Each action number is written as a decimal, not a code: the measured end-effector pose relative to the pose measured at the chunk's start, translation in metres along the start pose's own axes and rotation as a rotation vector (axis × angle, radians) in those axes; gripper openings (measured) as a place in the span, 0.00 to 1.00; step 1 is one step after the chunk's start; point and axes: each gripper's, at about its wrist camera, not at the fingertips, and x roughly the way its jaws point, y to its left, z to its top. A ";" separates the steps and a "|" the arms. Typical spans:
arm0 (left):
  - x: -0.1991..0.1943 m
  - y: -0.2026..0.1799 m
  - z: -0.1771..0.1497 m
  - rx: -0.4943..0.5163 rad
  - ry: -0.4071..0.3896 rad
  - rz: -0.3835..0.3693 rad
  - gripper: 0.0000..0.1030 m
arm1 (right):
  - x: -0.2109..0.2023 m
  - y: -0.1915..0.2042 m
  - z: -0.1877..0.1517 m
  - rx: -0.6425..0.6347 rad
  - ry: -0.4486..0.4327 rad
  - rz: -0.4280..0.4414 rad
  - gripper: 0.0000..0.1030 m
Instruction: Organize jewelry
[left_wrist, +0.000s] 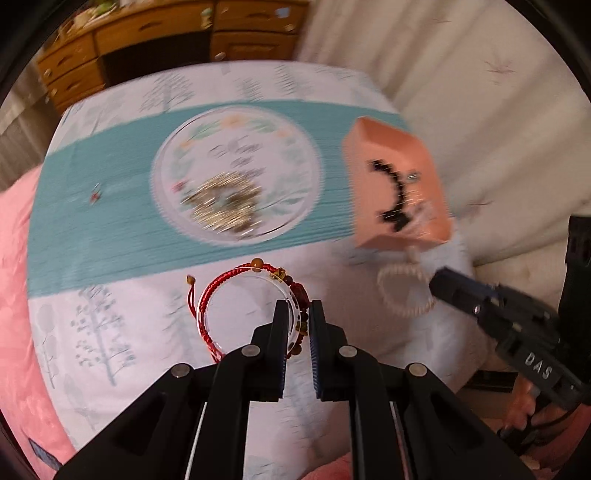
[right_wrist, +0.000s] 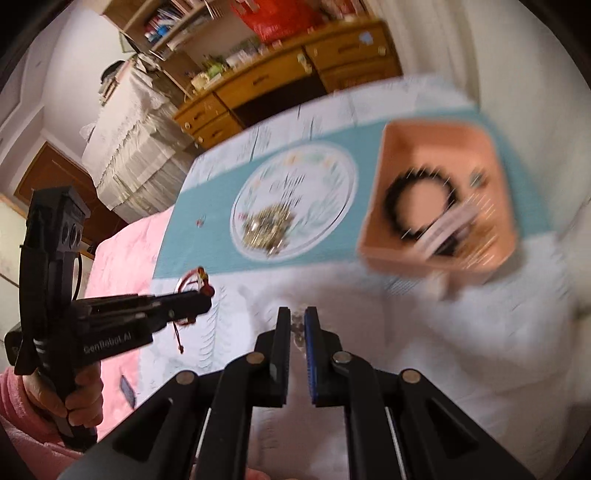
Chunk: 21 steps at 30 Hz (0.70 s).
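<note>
With the left gripper (left_wrist: 298, 317) clamped on a red cord bracelet (left_wrist: 236, 295) and the right gripper (right_wrist: 297, 325) pinching a pearl bracelet (left_wrist: 404, 291), both held above the bedspread (left_wrist: 129, 350), each should travel level to the peach box (right_wrist: 439, 195) and release low inside.

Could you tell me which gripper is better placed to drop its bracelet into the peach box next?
Probably the right gripper: it pinches the pearl bracelet just below the peach box, while the left gripper holds the red bracelet farther off.
</note>
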 end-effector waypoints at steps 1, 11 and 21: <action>-0.003 -0.012 0.004 0.015 -0.013 -0.002 0.08 | -0.010 -0.006 0.006 -0.018 -0.018 -0.008 0.07; -0.009 -0.104 0.056 0.084 -0.126 -0.029 0.08 | -0.076 -0.052 0.070 -0.116 -0.161 -0.040 0.07; -0.004 -0.145 0.104 0.059 -0.256 -0.068 0.08 | -0.087 -0.062 0.120 -0.215 -0.161 0.020 0.08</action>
